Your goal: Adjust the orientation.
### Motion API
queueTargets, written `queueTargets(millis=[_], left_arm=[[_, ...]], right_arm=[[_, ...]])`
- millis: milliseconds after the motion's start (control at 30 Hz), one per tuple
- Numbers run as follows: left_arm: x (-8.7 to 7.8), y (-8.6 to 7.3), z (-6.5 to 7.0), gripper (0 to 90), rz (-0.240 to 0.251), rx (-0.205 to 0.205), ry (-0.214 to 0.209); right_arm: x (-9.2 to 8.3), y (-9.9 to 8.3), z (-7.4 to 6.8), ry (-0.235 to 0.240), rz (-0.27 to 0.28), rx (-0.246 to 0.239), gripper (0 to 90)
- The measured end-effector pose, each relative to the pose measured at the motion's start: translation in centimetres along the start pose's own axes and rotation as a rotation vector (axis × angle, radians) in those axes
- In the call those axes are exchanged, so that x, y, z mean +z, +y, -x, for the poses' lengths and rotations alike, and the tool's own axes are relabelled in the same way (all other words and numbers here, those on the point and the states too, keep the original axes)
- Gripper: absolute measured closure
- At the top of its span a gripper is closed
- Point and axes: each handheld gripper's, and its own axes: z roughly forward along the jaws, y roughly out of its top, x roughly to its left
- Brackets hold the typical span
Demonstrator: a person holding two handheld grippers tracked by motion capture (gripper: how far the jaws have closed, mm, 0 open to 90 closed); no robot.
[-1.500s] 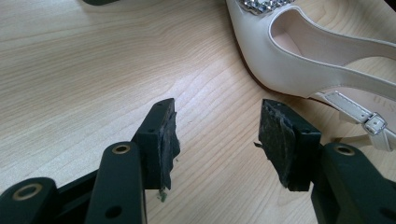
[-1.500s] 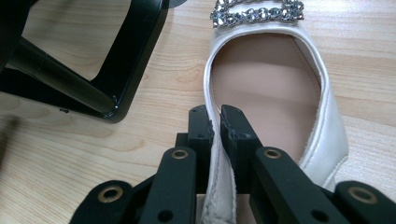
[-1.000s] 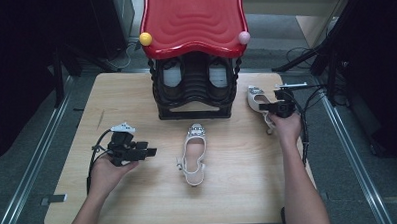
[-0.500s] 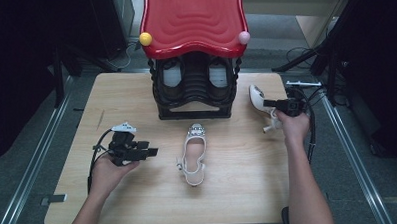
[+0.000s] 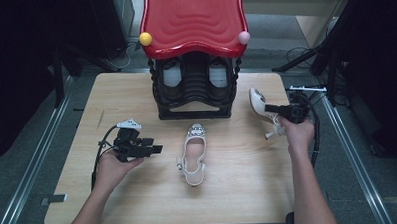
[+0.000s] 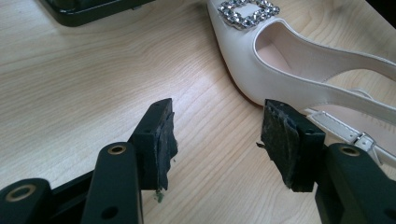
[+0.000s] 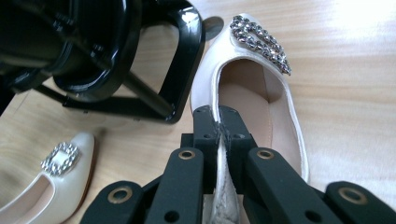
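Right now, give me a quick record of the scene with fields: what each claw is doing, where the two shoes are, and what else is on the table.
left claw: open, empty, low over the table beside the middle shoe
right claw: shut on the side wall of the lifted shoe
lifted shoe: white, jewelled buckle, at the table's right, toe raised toward the rack, heel down
middle shoe: white, matching buckle, flat on the table, toe toward the rack
rack: black, red top, at the far edge
table: light wood
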Motion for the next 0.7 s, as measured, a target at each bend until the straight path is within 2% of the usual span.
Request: queueTargets(millis=[67, 167, 367, 700], left_arm=[[0.2, 0.1, 0.0, 44.6, 0.012, 0.000, -0.007], [0.5, 0.5, 0.1, 44.5, -0.006, 0.008, -0.011], [1.0, 1.0, 0.2, 44.3, -0.003, 0.021, -0.024], [1.4, 1.4, 0.3, 44.0, 0.008, 0.030, -0.033]], right_arm=[[-0.3, -0.5, -0.3, -0.002, -0.009, -0.005, 87.8], [-0.6, -1.1, -0.8, 0.005, -0.013, -0.006, 87.8], [-1.4, -2.2, -1.8, 0.026, -0.012, -0.014, 87.8], [-2.4, -3.8, -4.4, 0.059, -0.022, -0.050, 87.8]])
